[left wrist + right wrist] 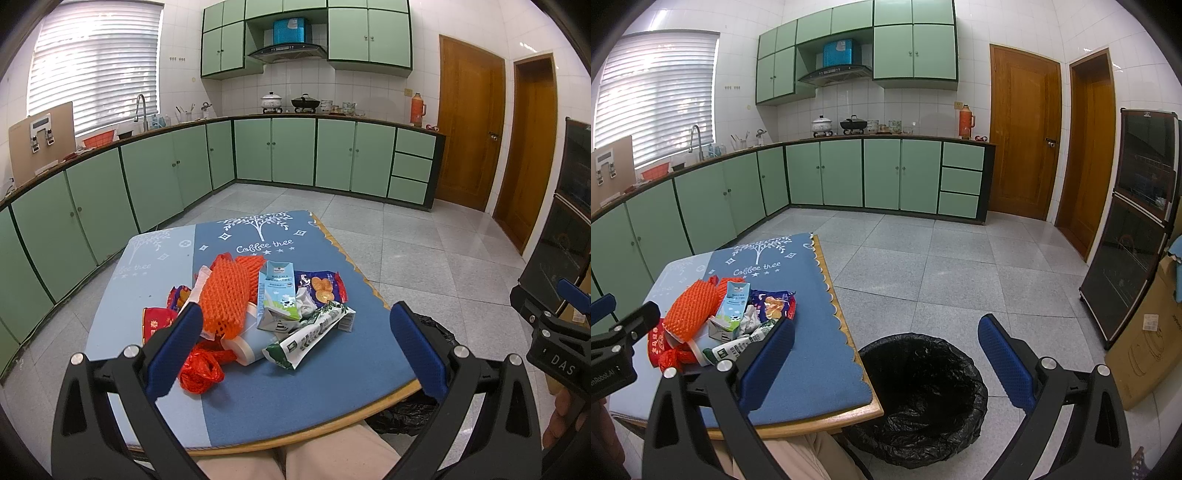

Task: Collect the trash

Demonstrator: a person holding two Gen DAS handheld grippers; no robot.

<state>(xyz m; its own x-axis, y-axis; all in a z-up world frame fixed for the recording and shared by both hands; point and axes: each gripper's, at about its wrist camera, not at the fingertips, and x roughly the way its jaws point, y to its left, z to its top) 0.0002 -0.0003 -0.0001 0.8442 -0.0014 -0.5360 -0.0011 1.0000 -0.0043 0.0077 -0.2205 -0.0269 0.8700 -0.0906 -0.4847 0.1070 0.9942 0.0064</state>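
Both tools, left tool (295, 343) and right tool (886, 354), are spread and hold nothing; my heap of crumpled wrappers (258, 306) sits on the blue-clothed desk (295, 387), black-lined round bin (919, 398) beside it for easy drops.

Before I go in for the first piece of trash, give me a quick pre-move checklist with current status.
1. Left gripper open and holding nothing: ok.
2. Right gripper open and holding nothing: ok.
3. Trash pile on the table in view of the left gripper, with the green-white wrapper nearest and on top: ok.
4. Bin with black liner open, beside the table's right edge, under the right gripper: ok.
5. Milk carton free to lift: not ok, it leans among the orange foam net and wrappers.
6. Whether the bin already holds trash: cannot tell, inside is dark.
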